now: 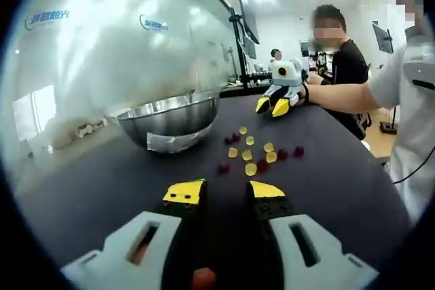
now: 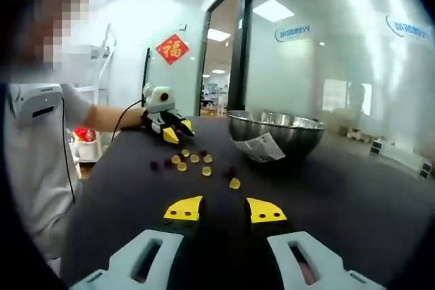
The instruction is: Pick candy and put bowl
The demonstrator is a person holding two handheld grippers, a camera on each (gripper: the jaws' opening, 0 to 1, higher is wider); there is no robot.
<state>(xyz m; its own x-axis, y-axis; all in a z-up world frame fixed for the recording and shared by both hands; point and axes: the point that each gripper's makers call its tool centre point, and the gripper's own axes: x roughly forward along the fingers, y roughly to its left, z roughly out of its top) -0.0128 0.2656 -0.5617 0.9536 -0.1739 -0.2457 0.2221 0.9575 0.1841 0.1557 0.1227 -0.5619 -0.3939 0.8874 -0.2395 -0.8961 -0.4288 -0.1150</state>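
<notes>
Several yellow and dark red candies (image 1: pixel 250 155) lie scattered on the black table (image 1: pixel 122 188), just right of a steel bowl (image 1: pixel 170 117) with a white label on its side. My left gripper (image 1: pixel 225 191) hovers low over the table short of the candies, jaws open and nothing between them. Across the table a hand holds my right gripper (image 1: pixel 272 106) beyond the candies. In the right gripper view, that right gripper (image 2: pixel 224 210) is open and holds nothing. The candies (image 2: pixel 194 162) lie ahead, the bowl (image 2: pixel 275 130) sits to the right, and the left gripper (image 2: pixel 175 131) is opposite.
A frosted glass wall (image 1: pixel 102 45) runs behind the bowl. A person in a black shirt (image 1: pixel 350 66) stands past the table's far end. Monitors on a stand (image 1: pixel 246 25) rise behind the table. The table edge (image 1: pixel 380 168) falls away on the right.
</notes>
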